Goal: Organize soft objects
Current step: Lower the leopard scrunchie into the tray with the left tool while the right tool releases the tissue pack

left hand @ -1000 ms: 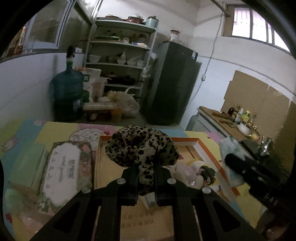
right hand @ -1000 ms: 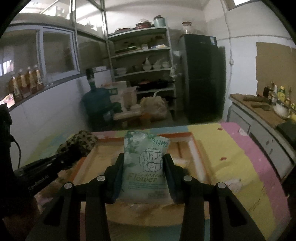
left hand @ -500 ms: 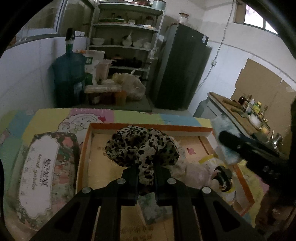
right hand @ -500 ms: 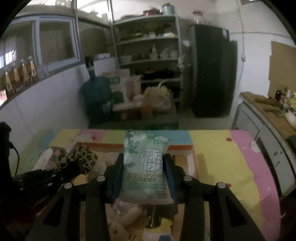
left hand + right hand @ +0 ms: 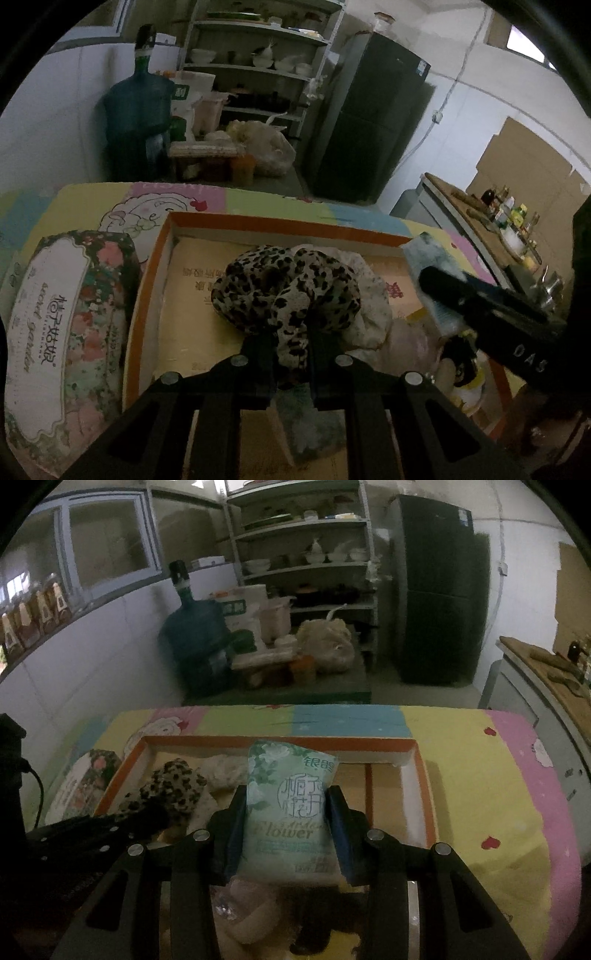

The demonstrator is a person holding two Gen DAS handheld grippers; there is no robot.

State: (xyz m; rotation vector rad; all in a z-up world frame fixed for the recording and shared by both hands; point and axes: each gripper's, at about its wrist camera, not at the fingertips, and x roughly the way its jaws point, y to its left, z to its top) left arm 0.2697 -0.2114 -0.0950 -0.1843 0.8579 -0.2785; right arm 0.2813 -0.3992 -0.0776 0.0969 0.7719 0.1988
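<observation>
The left gripper (image 5: 291, 345) pinches the leopard scrunchie (image 5: 286, 291) and the right gripper (image 5: 286, 825) pinches the tissue pack (image 5: 290, 808), both above the orange-rimmed box (image 5: 424, 797), its contents half hidden.

A blue water jug (image 5: 138, 110) stands on the floor beside a shelf rack (image 5: 258, 66) of bowls; right of it, a dark fridge (image 5: 369, 122), then a cluttered wooden counter (image 5: 491, 221)

Beyond my surface's far edge stand a white shelf rack (image 5: 306, 554) of dishes and a dark fridge (image 5: 439, 590). White tiled walls (image 5: 92, 646) look dim; a blue water jug (image 5: 138, 107) sits left.
</observation>
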